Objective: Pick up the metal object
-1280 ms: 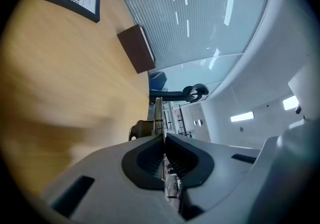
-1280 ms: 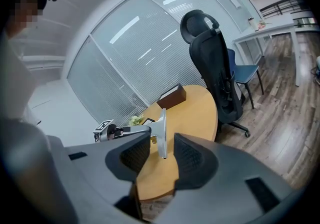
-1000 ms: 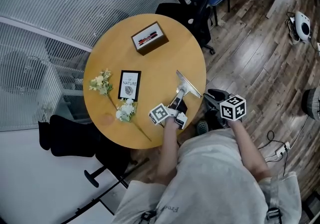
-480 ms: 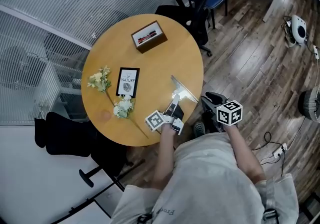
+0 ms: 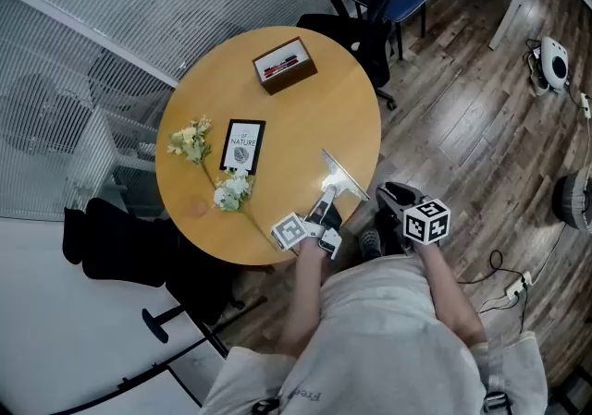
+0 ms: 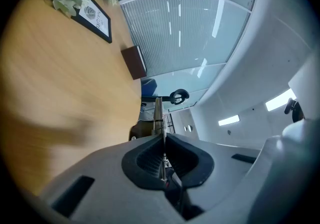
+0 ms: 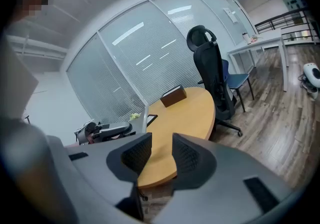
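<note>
Metal object (image 5: 341, 176) is sitting clamped edge-on in the left gripper (image 5: 324, 212) fingers and pulling back toward the counter's (image 5: 277, 103) lower-right edge, so pickup looks underway; the right gripper (image 7: 161, 154) fingers are closing on nothing, off-counter.

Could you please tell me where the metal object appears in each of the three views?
Head view: metal object at the near right edge of the table, in the left claw.
Left gripper view: edge-on at low centre, clamped between the jaws.
Right gripper view: thin upright plate, left of centre.
Shared landmark: the brown box.
</note>
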Motion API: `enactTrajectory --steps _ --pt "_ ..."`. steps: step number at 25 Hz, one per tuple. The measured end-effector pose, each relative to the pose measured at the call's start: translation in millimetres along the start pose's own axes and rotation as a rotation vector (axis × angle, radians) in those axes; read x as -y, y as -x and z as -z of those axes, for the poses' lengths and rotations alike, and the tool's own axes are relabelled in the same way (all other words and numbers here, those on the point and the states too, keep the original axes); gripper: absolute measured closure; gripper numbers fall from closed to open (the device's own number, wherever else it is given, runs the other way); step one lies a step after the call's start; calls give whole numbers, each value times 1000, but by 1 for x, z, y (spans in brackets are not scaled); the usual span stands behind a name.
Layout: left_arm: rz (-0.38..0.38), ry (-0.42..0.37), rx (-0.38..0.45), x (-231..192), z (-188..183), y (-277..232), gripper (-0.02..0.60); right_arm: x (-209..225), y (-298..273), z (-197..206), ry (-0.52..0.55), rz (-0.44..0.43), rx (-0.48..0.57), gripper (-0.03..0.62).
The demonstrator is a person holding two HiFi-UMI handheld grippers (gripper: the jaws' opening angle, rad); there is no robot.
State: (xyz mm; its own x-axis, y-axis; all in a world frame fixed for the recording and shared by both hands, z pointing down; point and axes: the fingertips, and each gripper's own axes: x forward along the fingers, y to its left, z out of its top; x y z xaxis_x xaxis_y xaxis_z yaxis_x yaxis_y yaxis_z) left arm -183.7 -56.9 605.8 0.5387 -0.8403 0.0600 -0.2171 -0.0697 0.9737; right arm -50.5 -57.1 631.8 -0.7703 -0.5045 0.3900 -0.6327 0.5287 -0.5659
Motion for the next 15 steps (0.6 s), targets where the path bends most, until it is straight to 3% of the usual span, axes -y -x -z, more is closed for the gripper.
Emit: enactTrajectory --steps 15 --pt "55 17 42 9 5 35 571 -20 13 12 58 17 35 482"
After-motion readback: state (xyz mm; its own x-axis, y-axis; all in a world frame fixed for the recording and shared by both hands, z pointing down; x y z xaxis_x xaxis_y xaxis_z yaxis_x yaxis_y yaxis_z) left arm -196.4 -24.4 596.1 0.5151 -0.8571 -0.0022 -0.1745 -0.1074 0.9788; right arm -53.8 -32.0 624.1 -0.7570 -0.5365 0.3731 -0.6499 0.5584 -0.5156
